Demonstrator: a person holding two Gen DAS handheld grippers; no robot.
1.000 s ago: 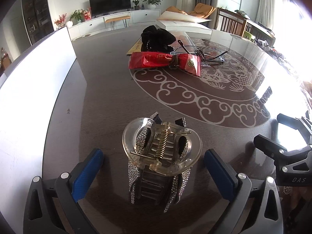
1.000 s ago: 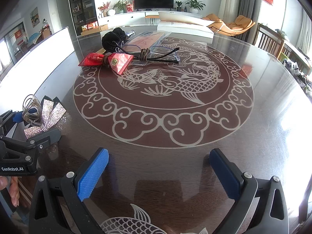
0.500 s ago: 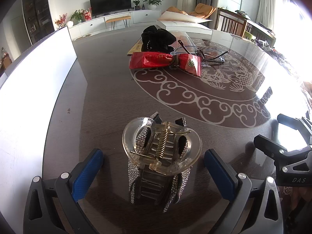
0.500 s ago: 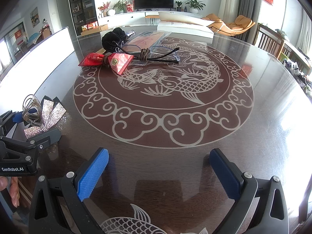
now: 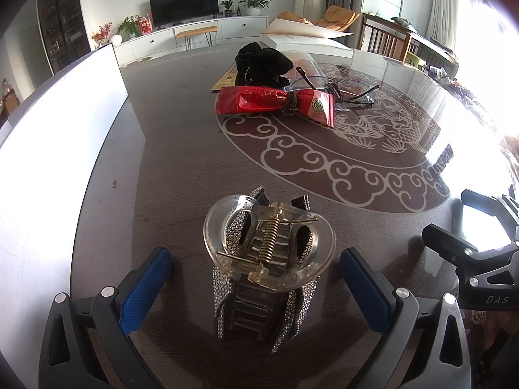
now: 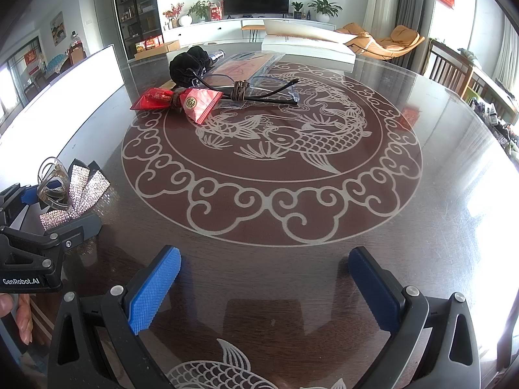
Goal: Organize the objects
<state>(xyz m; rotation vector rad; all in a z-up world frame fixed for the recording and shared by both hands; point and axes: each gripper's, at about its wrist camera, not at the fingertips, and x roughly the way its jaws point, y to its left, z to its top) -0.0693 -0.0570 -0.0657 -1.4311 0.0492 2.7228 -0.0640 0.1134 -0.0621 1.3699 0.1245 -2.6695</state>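
A clear rhinestone hair claw (image 5: 267, 259) lies on the dark table between the open fingers of my left gripper (image 5: 256, 278), which do not touch it. It also shows in the right wrist view (image 6: 69, 189). My right gripper (image 6: 264, 287) is open and empty over the table's near edge. Far across the table lie a red snack packet (image 5: 275, 100), a black cloth pouch (image 5: 262, 63) and black-framed glasses (image 6: 259, 92) on a clear plastic bag.
A white board (image 5: 48, 149) runs along the table's left side. A flat white box (image 6: 305, 43) lies at the far edge. The table (image 6: 438, 194) has a glass top with a fish pattern. Chairs stand at the far right.
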